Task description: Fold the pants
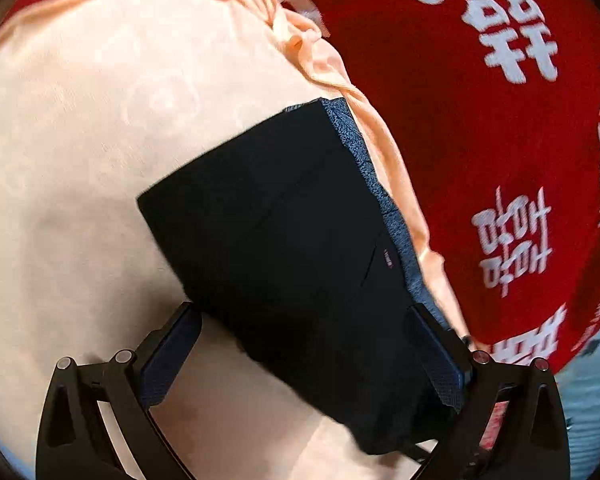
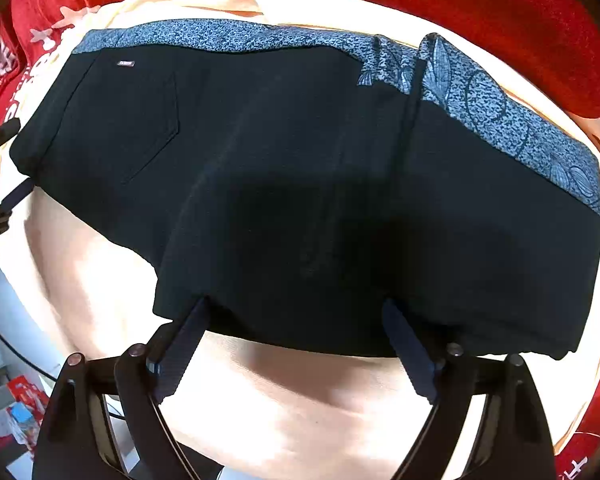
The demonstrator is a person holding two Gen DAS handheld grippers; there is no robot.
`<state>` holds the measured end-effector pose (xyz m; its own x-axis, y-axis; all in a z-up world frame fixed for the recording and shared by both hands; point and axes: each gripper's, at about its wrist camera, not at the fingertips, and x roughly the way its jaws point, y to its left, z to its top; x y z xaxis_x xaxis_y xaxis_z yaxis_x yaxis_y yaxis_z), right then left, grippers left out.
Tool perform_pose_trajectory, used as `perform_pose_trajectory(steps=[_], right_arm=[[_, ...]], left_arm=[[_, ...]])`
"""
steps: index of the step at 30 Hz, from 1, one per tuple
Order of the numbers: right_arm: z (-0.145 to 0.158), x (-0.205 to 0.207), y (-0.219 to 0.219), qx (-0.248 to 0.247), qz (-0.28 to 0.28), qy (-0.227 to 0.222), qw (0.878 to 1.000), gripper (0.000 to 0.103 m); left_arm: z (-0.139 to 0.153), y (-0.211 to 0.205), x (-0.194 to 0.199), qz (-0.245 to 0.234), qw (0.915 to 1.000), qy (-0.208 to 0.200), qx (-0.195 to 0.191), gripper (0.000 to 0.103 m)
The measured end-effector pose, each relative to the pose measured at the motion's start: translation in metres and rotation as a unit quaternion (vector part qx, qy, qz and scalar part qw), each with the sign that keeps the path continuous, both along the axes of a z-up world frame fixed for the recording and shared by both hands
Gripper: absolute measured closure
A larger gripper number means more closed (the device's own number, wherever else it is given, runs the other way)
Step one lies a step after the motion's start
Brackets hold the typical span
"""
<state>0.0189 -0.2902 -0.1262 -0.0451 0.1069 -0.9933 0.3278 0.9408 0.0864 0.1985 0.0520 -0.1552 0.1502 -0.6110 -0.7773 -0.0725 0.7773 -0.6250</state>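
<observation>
Pants (image 2: 300, 184): black, folded into a compact stack, blue patterned waistband (image 2: 500, 116) along the upper edge; a back pocket shows at upper left of the right wrist view. Lying on a peach cloth (image 2: 300, 408) spread over a red cloth (image 1: 460, 140) with white characters.

Right claw (image 2: 296, 340): jaws wide apart, fingertips at the stack's lower edge, nothing pinched.

Left claw (image 1: 304, 344): jaws wide apart, straddling the lower corner of the stack at frame centre; right finger against the waistband edge, left finger clear of the fabric.
</observation>
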Motion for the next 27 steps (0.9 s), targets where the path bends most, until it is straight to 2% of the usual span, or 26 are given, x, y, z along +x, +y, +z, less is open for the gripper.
perform_pose_trajectory(steps=[2, 6, 8, 9, 11, 13, 15, 16, 17, 18, 19, 21, 22, 24, 25, 27], right_arm=[[-0.001, 0.000, 0.000, 0.001, 0.000, 0.001, 1.000, 0.012], [-0.002, 0.002, -0.002, 0.002, 0.000, 0.001, 1.000, 0.012], [-0.002, 0.002, -0.003, 0.004, -0.001, 0.000, 1.000, 0.012], [-0.002, 0.002, -0.003, 0.004, -0.001, 0.000, 1.000, 0.012], [-0.002, 0.002, -0.004, 0.006, -0.002, 0.000, 1.000, 0.012], [-0.002, 0.003, -0.005, 0.008, -0.002, 0.002, 1.000, 0.012], [-0.001, 0.005, -0.006, 0.012, 0.001, 0.004, 1.000, 0.012], [-0.001, 0.006, -0.008, 0.014, 0.004, 0.005, 1.000, 0.012], [0.003, 0.007, -0.009, 0.015, 0.008, 0.007, 1.000, 0.012], [0.010, 0.006, -0.014, 0.011, 0.009, 0.009, 1.000, 0.012], [0.017, 0.012, -0.017, 0.007, 0.009, 0.006, 1.000, 0.012], [0.036, 0.018, -0.021, 0.012, 0.007, -0.015, 1.000, 0.013], [0.047, 0.023, -0.022, 0.015, 0.008, -0.027, 1.000, 0.013], [0.066, 0.041, -0.026, 0.025, 0.014, -0.048, 0.998, 0.013], [0.073, 0.053, -0.029, 0.035, 0.016, -0.057, 0.998, 0.013], [0.084, 0.086, -0.033, 0.072, 0.017, -0.073, 0.995, 0.013]], left_arm=[[-0.002, 0.000, -0.003, 0.003, 0.9999, -0.002, -0.009, 0.001], [0.005, -0.026, 0.000, -0.005, 0.9999, -0.009, 0.003, 0.001], [0.019, -0.040, 0.000, -0.028, 0.9986, -0.044, 0.013, 0.001], [0.021, -0.049, 0.000, -0.043, 0.9967, -0.060, 0.032, 0.001], [0.009, -0.060, 0.004, -0.057, 0.9951, -0.047, 0.065, 0.001], [-0.004, -0.061, 0.008, -0.052, 0.9957, -0.024, 0.073, 0.001], [-0.002, -0.064, 0.009, -0.041, 0.9952, -0.031, 0.083, 0.001], [-0.002, -0.066, 0.010, -0.043, 0.9942, -0.030, 0.094, 0.006], [0.000, -0.071, 0.009, -0.044, 0.9901, -0.035, 0.129, 0.021], [0.001, -0.073, 0.008, -0.046, 0.9870, -0.040, 0.149, 0.031], [0.002, -0.076, 0.007, -0.052, 0.9819, -0.046, 0.176, 0.051], [0.007, -0.080, 0.005, -0.064, 0.9769, -0.059, 0.195, 0.061], [0.013, -0.085, 0.002, -0.074, 0.9723, -0.077, 0.208, 0.065], [0.026, -0.106, -0.010, -0.115, 0.9489, -0.131, 0.263, 0.067], [0.034, -0.121, -0.021, -0.143, 0.9277, -0.173, 0.298, 0.069], [0.042, -0.144, -0.043, -0.186, 0.8883, -0.241, 0.343, 0.069]])
